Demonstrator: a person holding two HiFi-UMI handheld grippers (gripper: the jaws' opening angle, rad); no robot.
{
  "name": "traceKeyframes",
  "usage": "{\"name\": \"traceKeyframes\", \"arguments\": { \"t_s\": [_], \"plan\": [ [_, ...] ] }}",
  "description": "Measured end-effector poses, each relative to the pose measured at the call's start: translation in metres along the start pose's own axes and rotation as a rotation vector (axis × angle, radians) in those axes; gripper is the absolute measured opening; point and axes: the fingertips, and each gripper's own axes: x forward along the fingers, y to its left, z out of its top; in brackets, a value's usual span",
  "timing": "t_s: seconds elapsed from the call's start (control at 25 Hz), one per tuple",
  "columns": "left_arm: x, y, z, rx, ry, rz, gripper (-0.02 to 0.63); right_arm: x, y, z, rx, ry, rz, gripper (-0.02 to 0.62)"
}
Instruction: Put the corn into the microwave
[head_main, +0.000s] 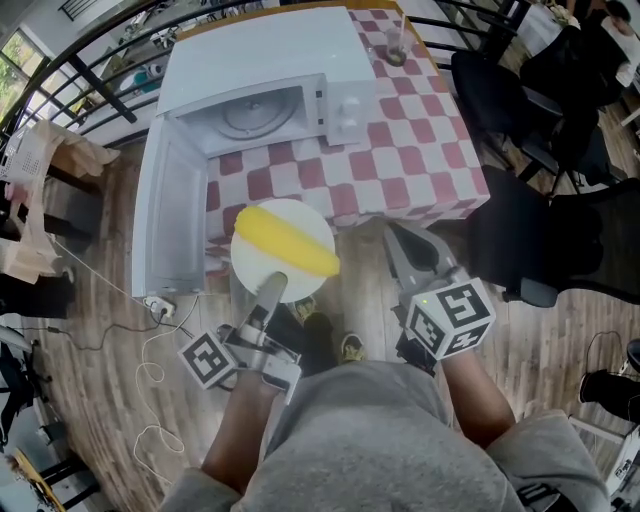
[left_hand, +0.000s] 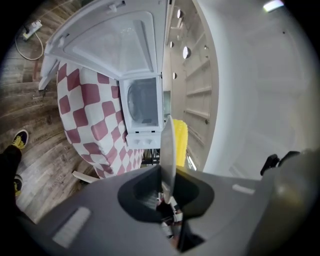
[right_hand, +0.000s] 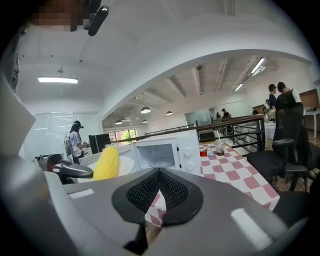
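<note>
Corn (head_main: 288, 243) lies loose on the plate (head_main: 255, 268) that the left claw (head_main: 272, 287) clamps by the rim, short of the open microwave (head_main: 260, 55); the right claw (head_main: 398, 240) is closed, empty. Any tilt could roll the cob off.

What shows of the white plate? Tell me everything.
The plate is round, white and smooth, probably ceramic or plastic. The left tongs pinch its near rim and hold it roughly level in the air, off the table edge, before the open microwave. A yellow corn cob lies across it.
</note>
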Motion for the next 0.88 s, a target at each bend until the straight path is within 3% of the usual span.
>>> {"name": "traceKeyframes", "arguments": {
  "t_s": [0.4, 0.88],
  "plan": [
    [0.040, 0.005, 0.060, -0.001, 0.008, 0.007, 0.035, 0.066, -0.005, 0.022, -0.002, 0.015, -0.015, -0.002],
    [0.060, 0.011, 0.105, -0.021, 0.022, 0.006, 0.035, 0.110, 0.007, 0.037, -0.015, 0.023, -0.028, -0.002]
  ]
}}
